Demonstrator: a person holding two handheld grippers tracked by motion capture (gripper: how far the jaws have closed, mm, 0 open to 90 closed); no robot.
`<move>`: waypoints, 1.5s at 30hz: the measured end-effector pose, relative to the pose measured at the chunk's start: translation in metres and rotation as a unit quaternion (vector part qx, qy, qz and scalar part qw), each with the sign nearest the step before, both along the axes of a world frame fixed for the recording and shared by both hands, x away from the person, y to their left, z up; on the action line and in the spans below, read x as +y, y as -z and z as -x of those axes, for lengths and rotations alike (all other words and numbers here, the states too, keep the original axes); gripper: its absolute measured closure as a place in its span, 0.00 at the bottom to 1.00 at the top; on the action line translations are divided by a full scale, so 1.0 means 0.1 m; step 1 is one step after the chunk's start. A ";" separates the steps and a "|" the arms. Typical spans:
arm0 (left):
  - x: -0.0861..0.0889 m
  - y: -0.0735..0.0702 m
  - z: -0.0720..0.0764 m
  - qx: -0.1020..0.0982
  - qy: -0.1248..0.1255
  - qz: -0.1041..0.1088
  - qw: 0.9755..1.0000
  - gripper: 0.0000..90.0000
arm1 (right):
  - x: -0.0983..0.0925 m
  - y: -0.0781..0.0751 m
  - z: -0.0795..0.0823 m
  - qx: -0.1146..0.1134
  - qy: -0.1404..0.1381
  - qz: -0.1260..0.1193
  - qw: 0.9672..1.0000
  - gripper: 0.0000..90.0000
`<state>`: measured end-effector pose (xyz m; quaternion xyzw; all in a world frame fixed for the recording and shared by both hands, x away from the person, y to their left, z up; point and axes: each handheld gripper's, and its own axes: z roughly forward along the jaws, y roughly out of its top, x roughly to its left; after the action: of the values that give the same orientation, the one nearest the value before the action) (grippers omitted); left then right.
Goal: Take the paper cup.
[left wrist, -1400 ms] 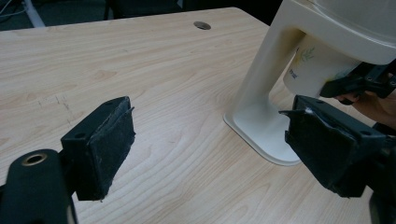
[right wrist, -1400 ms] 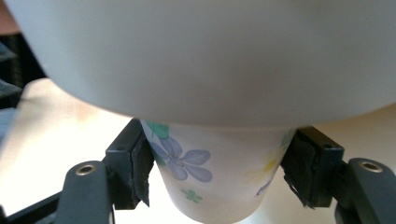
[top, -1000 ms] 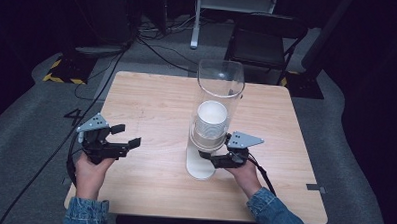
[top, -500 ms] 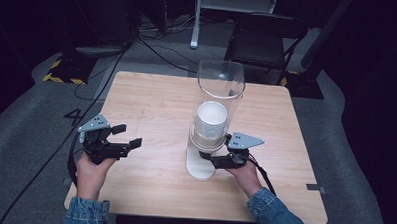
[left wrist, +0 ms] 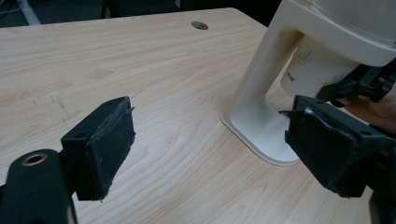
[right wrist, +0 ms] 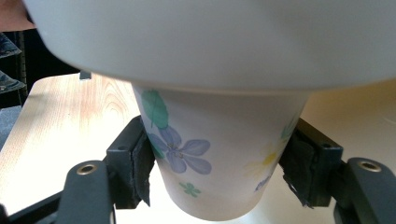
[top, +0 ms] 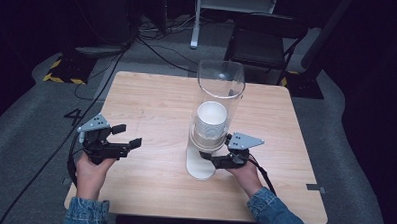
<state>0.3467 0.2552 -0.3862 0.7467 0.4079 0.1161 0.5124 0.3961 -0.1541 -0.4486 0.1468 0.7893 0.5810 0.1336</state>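
Right gripper [right wrist: 219,172]: fingers [right wrist: 135,163] are pressing on both sides of a paper cup [right wrist: 219,154], one pad against each flank, just below the dispenser's collar. The cup is printed with flowers and is hanging bottom-down from the dispenser mouth. In the high view the right gripper [top: 220,160] is reaching in level from the person's right, beside the foot of the stand; the right hand [top: 244,173] is wrapping its rear, with a denim sleeve [top: 273,212] trailing to the near edge of the bench [top: 152,95].

Left gripper [left wrist: 205,140]: fingers [left wrist: 105,140] are standing wide apart, holding nothing, with bare wood between them. In the high view the left gripper [top: 125,137] is hovering over the near left part of the bench, pointing toward the dispenser, well apart from it. The left hand [top: 92,171] is gripping it from behind, forearm coming in from the bottom edge.

Count:
- Cup dispenser [top: 216,107]: one, a clear upright tube on a cream stand [left wrist: 261,102] with a flat foot, sitting right of centre on the bench.
- Cups: one stack showing inside the tube; how many it holds cannot be told. The lowest cup is protruding beneath.
- Grippers: two.
- Chair [top: 264,39]: one, dark, standing beyond the far edge of the bench.
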 end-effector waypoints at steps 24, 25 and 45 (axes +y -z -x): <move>0.03 0.00 0.00 0.000 -0.002 0.007 1.000 0.17 | 0.01 0.37 -0.09 0.058 0.020 0.091 0.994 0.40; 0.03 0.00 -0.01 0.000 0.000 0.006 1.000 0.17 | -0.01 0.38 -0.09 0.063 0.023 0.093 0.993 0.40; -0.12 0.02 -0.20 0.005 0.022 0.006 1.000 0.17 | -0.34 0.32 0.05 0.072 0.060 0.161 0.983 0.40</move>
<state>0.3666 0.2430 -0.3885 0.7527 0.3948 0.0989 0.5176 0.3911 -0.1883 -0.4810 0.2124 0.8696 0.4254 0.1330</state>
